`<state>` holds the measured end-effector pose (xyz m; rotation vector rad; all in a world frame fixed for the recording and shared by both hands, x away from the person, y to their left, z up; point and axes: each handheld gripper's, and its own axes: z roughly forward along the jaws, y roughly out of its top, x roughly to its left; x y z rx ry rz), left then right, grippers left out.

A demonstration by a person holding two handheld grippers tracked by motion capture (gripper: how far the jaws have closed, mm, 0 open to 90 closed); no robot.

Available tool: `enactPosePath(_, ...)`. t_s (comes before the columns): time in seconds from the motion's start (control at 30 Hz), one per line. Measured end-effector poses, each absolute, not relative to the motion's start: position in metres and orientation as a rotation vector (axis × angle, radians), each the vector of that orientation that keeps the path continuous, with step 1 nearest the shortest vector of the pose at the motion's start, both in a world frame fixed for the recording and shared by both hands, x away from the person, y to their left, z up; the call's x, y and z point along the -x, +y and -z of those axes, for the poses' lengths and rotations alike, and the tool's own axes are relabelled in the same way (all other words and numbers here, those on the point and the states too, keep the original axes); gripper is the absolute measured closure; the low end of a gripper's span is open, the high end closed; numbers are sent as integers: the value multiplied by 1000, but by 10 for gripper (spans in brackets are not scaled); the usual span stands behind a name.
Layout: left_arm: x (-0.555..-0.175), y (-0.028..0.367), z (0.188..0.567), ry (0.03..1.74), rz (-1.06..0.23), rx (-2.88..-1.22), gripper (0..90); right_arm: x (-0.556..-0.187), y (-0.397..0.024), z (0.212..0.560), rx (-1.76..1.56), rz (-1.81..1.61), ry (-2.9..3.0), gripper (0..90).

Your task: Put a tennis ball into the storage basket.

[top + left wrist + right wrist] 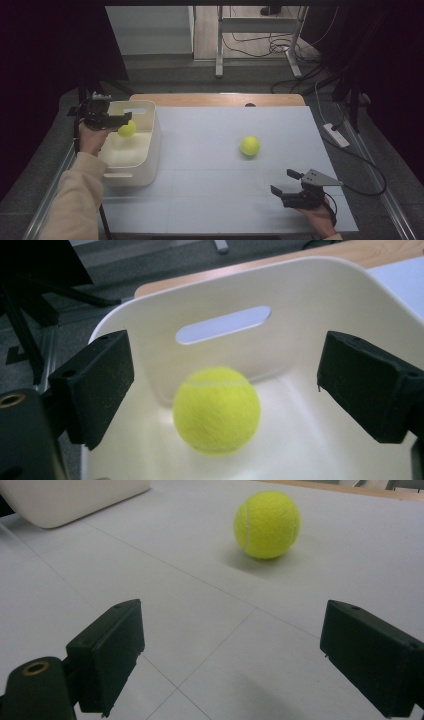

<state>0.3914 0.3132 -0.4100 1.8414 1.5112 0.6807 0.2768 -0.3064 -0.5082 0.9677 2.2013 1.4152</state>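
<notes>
Tennis balls, two of them, bright yellow-green, are being gathered into a white bin [150, 150] that sits at the left edge of a pale grey table [210, 200]; the bin serves as the landmark for every place given.

Directly above the bin's open top, a person's left hand holds the left gripper [120, 121], its black jaws spread wide with nothing pressed between them. Just below those jaws, inside the bin near its back wall with the slot handle, is the first tennis ball [216, 410]. It looks slightly blurred and clear of both pads, so it has most likely been let go over the bin in order to land inside.

Well to the right of the bin, on the bare table, rests the second tennis ball [250, 146], not yet collected.

Farther right of the bin and nearer the person, the right hand holds the right gripper [285, 182] low over the table. Its jaws stand wide and empty, aimed toward that ball [267, 525], which seems to make it ready for the next pickup.
</notes>
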Motion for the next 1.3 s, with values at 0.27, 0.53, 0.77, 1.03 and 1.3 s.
enactPosePath(0.27, -383, 310, 404, 1427, -640, -1830, 79, -277, -306, 508, -967, -1417, 2199, 106)
enactPosePath(0.53, -367, 301, 396, 1315, -604, -1810, 83, -278, -307, 508, -968, -1419, 2199, 106)
enactPosePath(0.77, -353, 295, 392, 1247, -591, -1794, 82, -279, -307, 509, -968, -1427, 2196, 106)
enactPosePath(1.03, -340, 292, 387, 1195, -564, -1749, 83, -279, -307, 508, -972, -1431, 2195, 106)
enactPosePath(1.3, -330, 283, 385, 1139, -545, -1736, 86, -280, -307, 508, -974, -1431, 2195, 106)
